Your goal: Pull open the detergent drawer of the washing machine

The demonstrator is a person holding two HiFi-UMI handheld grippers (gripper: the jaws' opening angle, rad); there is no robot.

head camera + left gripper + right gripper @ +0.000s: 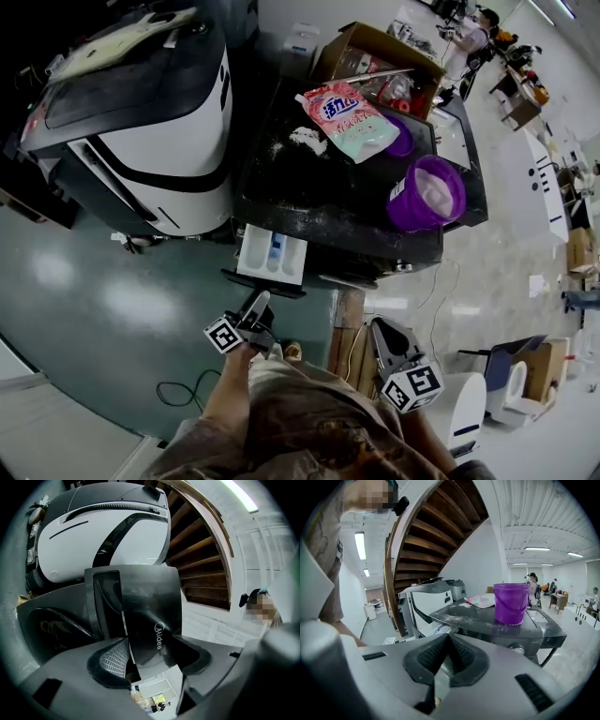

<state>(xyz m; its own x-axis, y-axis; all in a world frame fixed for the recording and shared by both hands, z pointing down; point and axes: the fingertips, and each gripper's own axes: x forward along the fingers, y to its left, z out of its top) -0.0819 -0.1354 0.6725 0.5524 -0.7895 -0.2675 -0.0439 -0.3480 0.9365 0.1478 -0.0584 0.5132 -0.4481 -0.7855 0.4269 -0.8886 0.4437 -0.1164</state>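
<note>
The black-topped washing machine stands in front of me, seen from above in the head view. Its detergent drawer stands pulled out and shows white compartments with a blue insert. My left gripper reaches up to the drawer's front edge. In the left gripper view the dark front panel, printed Midea, fills the gap of the left gripper, and both pads bear on its edges. My right gripper hangs back at the lower right, apart from the machine. In its own view the right gripper is shut with nothing in it.
A purple bucket, a pink detergent bag and spilled white powder lie on the machine's top. A cardboard box stands behind. A big white-and-black machine is to the left, a wooden post below the washer, and a wooden staircase overhead.
</note>
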